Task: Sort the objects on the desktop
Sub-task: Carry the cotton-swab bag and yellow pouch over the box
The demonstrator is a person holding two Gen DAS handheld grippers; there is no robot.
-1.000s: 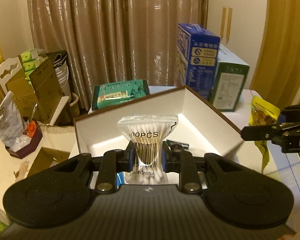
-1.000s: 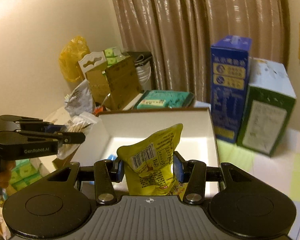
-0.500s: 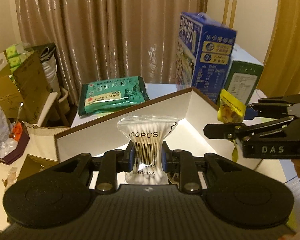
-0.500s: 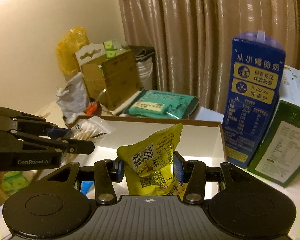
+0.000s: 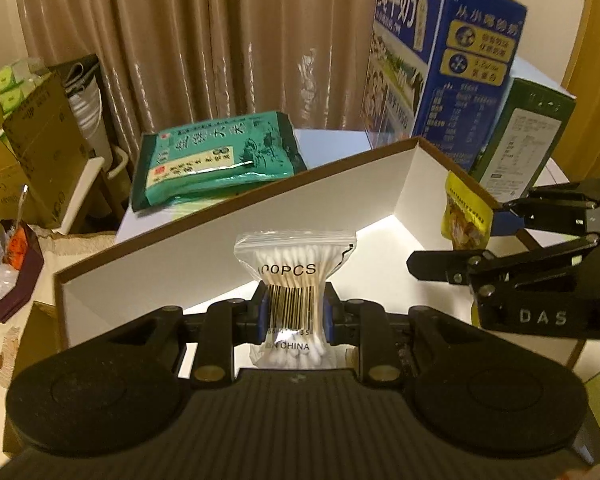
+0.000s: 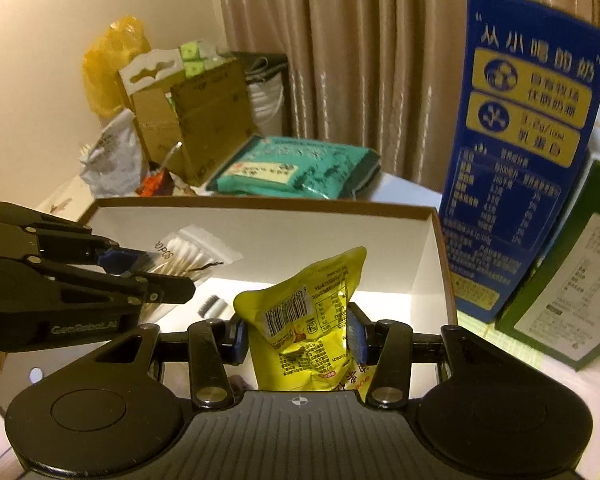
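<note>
An open box sits on the table. Behind it, far left, lies a tea packet; to its far right stand a milk carton and another carton just beside it.

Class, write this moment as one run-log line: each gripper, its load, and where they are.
left gripper: shut on cotton swab bag | right gripper: shut on yellow snack pouch | both over open white box

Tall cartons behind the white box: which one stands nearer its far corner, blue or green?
The blue milk carton, taller with yellow label panels, stands right behind the white box corner; the green carton sits lower, further right.
</note>
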